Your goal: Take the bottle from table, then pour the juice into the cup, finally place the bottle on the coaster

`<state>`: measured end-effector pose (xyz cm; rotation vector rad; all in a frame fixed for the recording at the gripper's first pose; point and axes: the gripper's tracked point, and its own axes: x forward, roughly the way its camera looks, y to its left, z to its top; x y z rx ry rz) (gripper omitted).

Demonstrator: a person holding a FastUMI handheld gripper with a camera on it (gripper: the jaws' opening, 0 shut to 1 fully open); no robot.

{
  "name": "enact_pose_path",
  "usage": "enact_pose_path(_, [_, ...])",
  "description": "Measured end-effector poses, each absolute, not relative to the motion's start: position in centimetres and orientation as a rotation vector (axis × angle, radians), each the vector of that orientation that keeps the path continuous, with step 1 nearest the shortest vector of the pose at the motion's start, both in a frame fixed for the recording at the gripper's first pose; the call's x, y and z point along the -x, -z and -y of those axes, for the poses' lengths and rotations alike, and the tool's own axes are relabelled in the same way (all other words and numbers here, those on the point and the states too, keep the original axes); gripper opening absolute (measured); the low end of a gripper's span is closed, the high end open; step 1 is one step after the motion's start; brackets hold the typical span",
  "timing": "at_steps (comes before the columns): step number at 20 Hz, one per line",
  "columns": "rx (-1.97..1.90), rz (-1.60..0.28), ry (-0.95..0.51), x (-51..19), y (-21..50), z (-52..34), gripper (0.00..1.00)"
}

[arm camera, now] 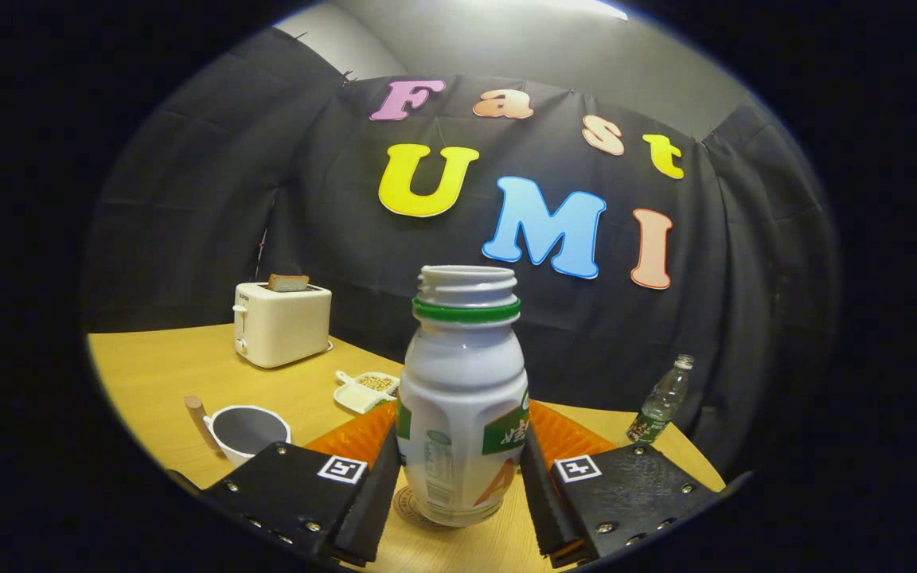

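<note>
A white bottle (462, 398) with a green neck ring and an uncapped mouth is seen upright between the two fingers of the gripper (458, 485); its base is set on a round coaster (411, 505) lying on the yellow wooden table (156, 366). The fingers are drawn in close to the bottle's lower sides, one on each flank; whether both are pressed against it or a thin gap is left cannot be told. An orange ribbed mat (355, 438) is spread behind the bottle and reaches out past it on both sides. A white cup (247, 434) with a grey inside is placed beyond the left finger, and a wooden handle (200, 422) is seen touching its far rim. Further back, a small white dish (364, 390) holding pale grains is set near the mat's edge; a cream toaster (282, 322) with a slice of bread (288, 282) standing out of its slot is found behind that. A clear plastic water bottle (660, 402) is stood beyond the right finger, near the table's far edge.
</note>
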<state>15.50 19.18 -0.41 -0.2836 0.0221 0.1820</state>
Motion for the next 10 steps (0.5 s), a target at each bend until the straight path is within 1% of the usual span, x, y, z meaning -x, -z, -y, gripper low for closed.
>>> enact_pose_path(6, [0.265, -0.043, -0.179, -16.4, 1.2, -19.2, 0.71])
enact_pose_path(10, [0.215, -0.088, -0.177, -17.8, 3.0, -18.7, 0.71])
